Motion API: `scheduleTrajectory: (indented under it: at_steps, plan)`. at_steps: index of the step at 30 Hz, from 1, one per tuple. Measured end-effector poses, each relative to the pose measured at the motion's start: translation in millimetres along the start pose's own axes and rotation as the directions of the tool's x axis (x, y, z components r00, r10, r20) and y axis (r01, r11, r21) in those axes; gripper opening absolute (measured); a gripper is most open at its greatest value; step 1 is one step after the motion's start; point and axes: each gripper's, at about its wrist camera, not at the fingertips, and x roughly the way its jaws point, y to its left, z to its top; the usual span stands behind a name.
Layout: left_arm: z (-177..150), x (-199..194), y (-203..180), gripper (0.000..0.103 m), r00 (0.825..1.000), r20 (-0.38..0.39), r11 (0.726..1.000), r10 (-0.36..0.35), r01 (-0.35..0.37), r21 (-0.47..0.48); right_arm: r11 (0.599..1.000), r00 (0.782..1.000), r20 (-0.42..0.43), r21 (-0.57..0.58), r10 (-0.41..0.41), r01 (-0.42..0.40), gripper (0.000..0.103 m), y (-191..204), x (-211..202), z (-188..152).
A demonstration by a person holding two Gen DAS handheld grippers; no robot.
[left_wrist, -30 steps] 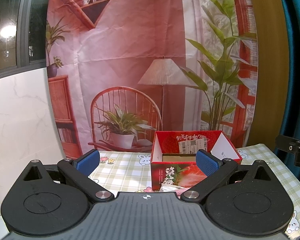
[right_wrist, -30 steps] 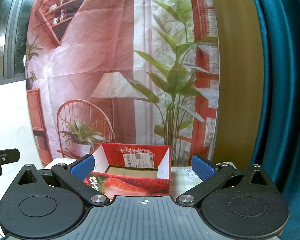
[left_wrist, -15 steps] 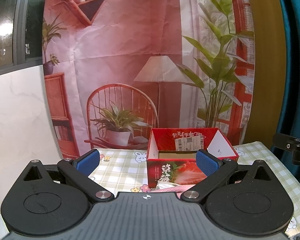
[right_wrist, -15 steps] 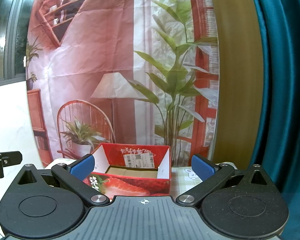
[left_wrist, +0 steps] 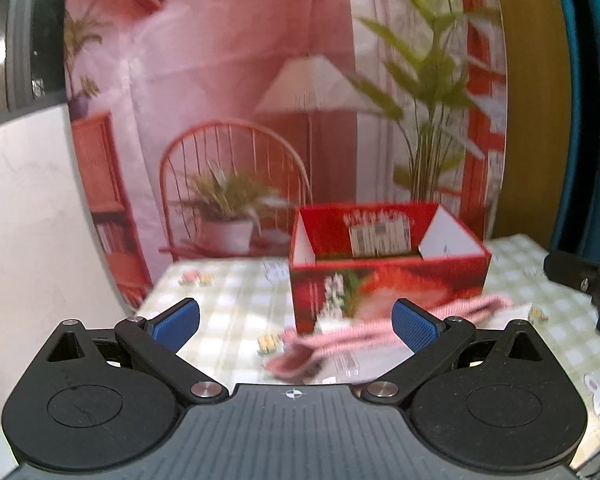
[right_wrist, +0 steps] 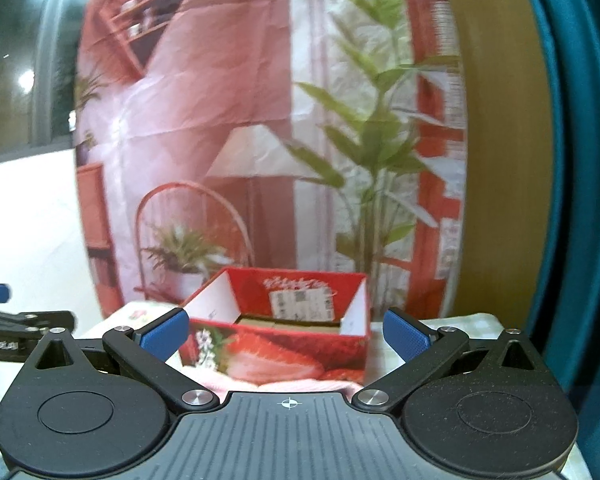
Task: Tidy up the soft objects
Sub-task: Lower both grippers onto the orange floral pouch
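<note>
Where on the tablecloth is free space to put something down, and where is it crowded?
Free: the checked tablecloth left of the red box, up to the backdrop. Also the near right corner by the printed rabbit. Crowded: directly in front of the box, where the pink striped cloth lies.

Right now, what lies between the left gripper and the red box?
In the left wrist view, a pink striped soft cloth lies on the checked tablecloth between the open left gripper and the red box, right against the box front.
</note>
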Motion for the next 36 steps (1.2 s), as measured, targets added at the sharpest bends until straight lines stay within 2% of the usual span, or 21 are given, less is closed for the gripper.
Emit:
scheduleTrajectory:
  at_steps: [3, 6, 10, 13, 14, 16, 19, 22, 26, 31, 33, 36]
  plan:
    - [-12.0, 19.2, 2.1, 0.103, 0.999, -0.038, 1.000, -0.015, 0.014, -0.008, 0.998, 0.999, -0.038, -0.062, -0.021, 0.019, 0.103, 8.4, 13.2, -21.1]
    - [-24.4, 37.3, 7.7, 0.103, 0.992, -0.095, 0.995, -0.085, 0.081, -0.049, 0.993, 0.993, -0.109, -0.111, -0.051, 0.039, 0.103, 16.7, 28.3, -44.0]
    - [-42.8, 56.8, 15.2, 0.102, 0.974, -0.132, 0.979, -0.182, 0.167, -0.118, 0.998, 0.981, -0.189, -0.057, 0.030, -0.041, 0.103, 17.3, 44.4, -68.3]
    - [-53.3, 70.4, 14.6, 0.097, 0.967, -0.165, 0.977, -0.194, 0.175, -0.121, 0.996, 0.967, -0.242, -0.026, 0.072, -0.081, 0.102, 18.0, 53.4, -83.8]
    - [-58.1, 73.6, 14.1, 0.093, 0.965, -0.172, 0.976, -0.200, 0.181, -0.121, 0.996, 0.963, -0.261, -0.023, 0.072, -0.081, 0.102, 18.1, 56.6, -87.8]
    - [-65.3, 80.4, 14.0, 0.093, 0.956, -0.195, 0.972, -0.218, 0.195, -0.132, 0.997, 0.955, -0.290, -0.024, 0.067, -0.078, 0.100, 16.7, 62.6, -92.2]
    - [-76.0, 92.9, 18.6, 0.089, 0.934, -0.249, 0.958, -0.257, 0.211, -0.196, 0.997, 0.945, -0.319, -0.005, 0.075, -0.081, 0.098, 12.3, 69.6, -99.5]
    - [-85.5, 99.4, 26.5, 0.087, 0.908, -0.282, 0.934, -0.310, 0.236, -0.269, 0.993, 0.926, -0.360, 0.045, 0.117, -0.108, 0.097, 7.8, 75.7, -106.0]
    - [-92.1, 105.0, 26.7, 0.081, 0.891, -0.290, 0.921, -0.349, 0.270, -0.280, 0.989, 0.910, -0.388, 0.053, 0.149, -0.139, 0.097, 10.1, 79.8, -112.4]
    - [-100.7, 115.3, 19.3, 0.073, 0.844, -0.325, 0.893, -0.426, 0.334, -0.302, 0.986, 0.892, -0.421, 0.056, 0.166, -0.157, 0.097, 12.8, 87.3, -119.2]
    - [-104.1, 119.7, 21.3, 0.073, 0.839, -0.340, 0.891, -0.425, 0.322, -0.320, 0.986, 0.887, -0.431, 0.055, 0.167, -0.159, 0.096, 13.4, 89.4, -120.0]
    - [-106.9, 123.1, 27.8, 0.073, 0.847, -0.339, 0.892, -0.410, 0.294, -0.344, 0.985, 0.885, -0.432, 0.063, 0.172, -0.160, 0.094, 12.2, 91.8, -119.4]
